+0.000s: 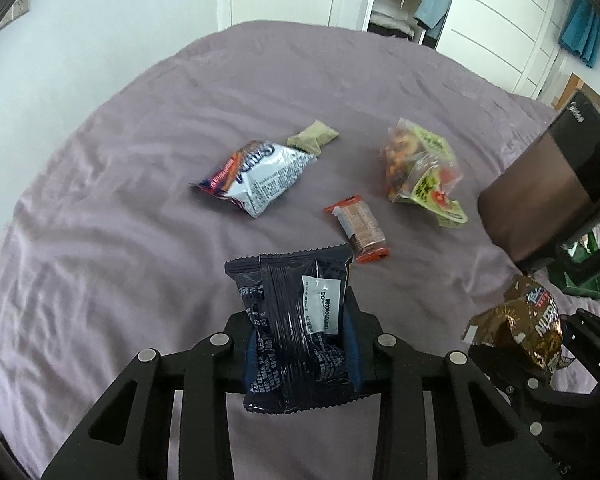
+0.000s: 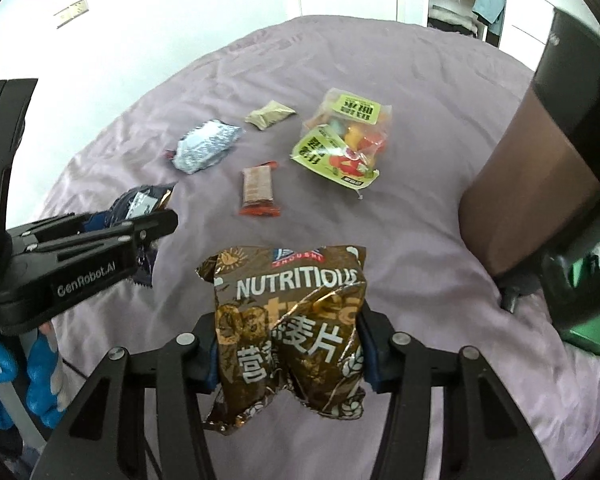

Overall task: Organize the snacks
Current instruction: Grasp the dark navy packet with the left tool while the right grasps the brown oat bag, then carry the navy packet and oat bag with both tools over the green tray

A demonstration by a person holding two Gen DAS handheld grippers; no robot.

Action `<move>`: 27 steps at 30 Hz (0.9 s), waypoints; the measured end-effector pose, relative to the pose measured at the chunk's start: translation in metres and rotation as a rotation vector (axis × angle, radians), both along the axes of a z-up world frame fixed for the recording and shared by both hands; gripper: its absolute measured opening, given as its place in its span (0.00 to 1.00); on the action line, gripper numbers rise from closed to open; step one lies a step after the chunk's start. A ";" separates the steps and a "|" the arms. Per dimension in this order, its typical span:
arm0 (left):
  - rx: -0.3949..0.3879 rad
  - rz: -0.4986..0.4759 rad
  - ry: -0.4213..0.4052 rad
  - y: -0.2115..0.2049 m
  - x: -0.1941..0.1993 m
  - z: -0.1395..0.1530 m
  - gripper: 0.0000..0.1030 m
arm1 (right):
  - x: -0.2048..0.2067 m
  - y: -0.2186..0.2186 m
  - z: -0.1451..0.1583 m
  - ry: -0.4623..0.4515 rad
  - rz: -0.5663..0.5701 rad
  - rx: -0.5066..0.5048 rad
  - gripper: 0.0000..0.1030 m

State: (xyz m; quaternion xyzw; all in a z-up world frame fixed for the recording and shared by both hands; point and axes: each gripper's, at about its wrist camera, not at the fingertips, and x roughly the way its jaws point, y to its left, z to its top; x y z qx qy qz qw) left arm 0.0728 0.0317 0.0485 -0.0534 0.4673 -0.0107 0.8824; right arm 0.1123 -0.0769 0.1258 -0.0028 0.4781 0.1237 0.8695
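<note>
Above the mauve bedsheet (image 1: 140, 160), the left gripper (image 1: 304, 344) held a dark snack packet (image 1: 296, 332) pinched between its narrow jaws, while the right gripper (image 2: 288, 356) clamped a brown oat bag (image 2: 288, 320) between wider jaws, both lifted clear.

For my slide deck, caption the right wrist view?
Right gripper holds a brown oat packet above the purple bedsheet, four snacks beyond.
</note>
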 end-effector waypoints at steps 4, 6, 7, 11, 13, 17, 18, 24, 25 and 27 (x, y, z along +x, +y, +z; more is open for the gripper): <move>0.010 -0.007 -0.025 -0.002 -0.020 0.019 0.28 | -0.024 0.000 0.014 -0.015 0.002 0.009 0.68; 0.016 -0.016 -0.039 -0.005 -0.029 0.030 0.28 | -0.038 -0.004 0.021 -0.023 0.000 0.004 0.68; 0.018 -0.021 -0.045 -0.008 -0.033 0.034 0.28 | -0.046 -0.006 0.024 -0.028 -0.003 0.000 0.68; 0.023 -0.059 -0.069 -0.025 -0.053 0.051 0.28 | -0.075 -0.019 0.037 -0.052 -0.024 -0.013 0.68; 0.019 -0.083 -0.076 -0.036 -0.063 0.059 0.28 | -0.092 -0.028 0.045 -0.070 -0.043 -0.027 0.68; 0.024 -0.142 -0.088 -0.063 -0.083 0.071 0.28 | -0.120 -0.046 0.057 -0.104 -0.084 -0.041 0.68; 0.026 -0.158 -0.091 -0.071 -0.088 0.073 0.28 | -0.126 -0.051 0.059 -0.110 -0.095 -0.040 0.68; 0.048 -0.255 -0.105 -0.122 -0.118 0.085 0.28 | -0.166 -0.091 0.069 -0.151 -0.192 -0.041 0.68; 0.054 -0.274 -0.108 -0.131 -0.122 0.086 0.28 | -0.174 -0.101 0.071 -0.161 -0.214 -0.043 0.68; 0.067 -0.306 -0.111 -0.148 -0.130 0.087 0.28 | -0.183 -0.116 0.073 -0.170 -0.244 -0.045 0.68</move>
